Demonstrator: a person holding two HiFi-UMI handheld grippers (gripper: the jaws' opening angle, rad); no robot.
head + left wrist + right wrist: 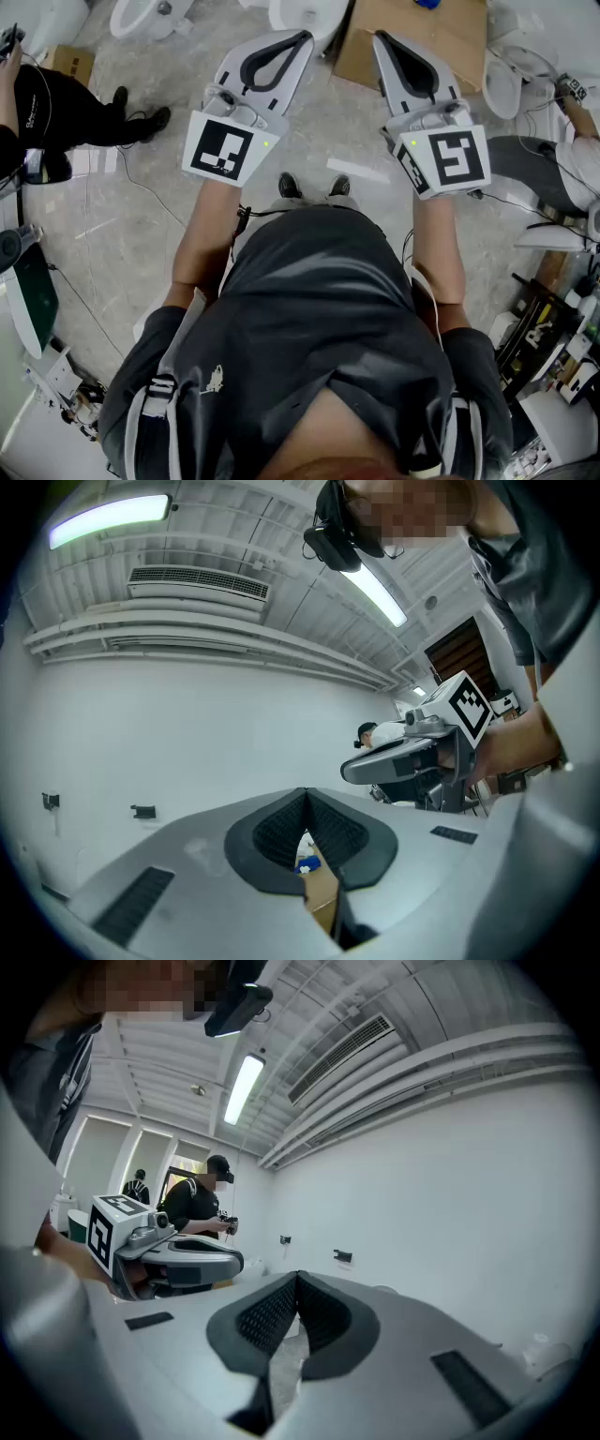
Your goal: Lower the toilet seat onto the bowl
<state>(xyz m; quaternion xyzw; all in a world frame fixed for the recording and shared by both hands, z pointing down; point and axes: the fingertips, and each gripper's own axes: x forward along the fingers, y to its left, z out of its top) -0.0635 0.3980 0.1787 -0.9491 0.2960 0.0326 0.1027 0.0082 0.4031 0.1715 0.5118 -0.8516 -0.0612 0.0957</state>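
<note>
Wearer: a person in a dark grey shirt (319, 309) stands on the pale stone floor (150, 225), both forearms held out ahead, black shoes (314, 186) showing between them.
Left gripper (302, 36) (305, 794): near centre-left, roughly level. Its two dark ribbed pads meet at the tips and nothing is held between them.
Right gripper (380, 37) (298, 1277): just right of the left one and well apart from it. Its jaws are together at the tips, with nothing clamped.
Cardboard box (450, 47) (322, 892): on the floor just beyond the right gripper's tip, open at the top. A blue thing (427, 4) (305, 864) lies inside at its far edge, with something white beside it in the left gripper view.
Small cardboard box (73, 64): far left on the floor; what it holds cannot be told.
Toilets: one white bowl (150, 14) stands far left, a second (314, 14) just beyond the left gripper's tip, and a third (506, 80) far right beside the cardboard box.
Toilet seat: it belongs to one of those far toilets, all well apart from both grippers. The views do not show which, nor whether it is raised.
Bystanders: a person in black (56, 108) at the far left and another (572, 122) at the far right.
</note>
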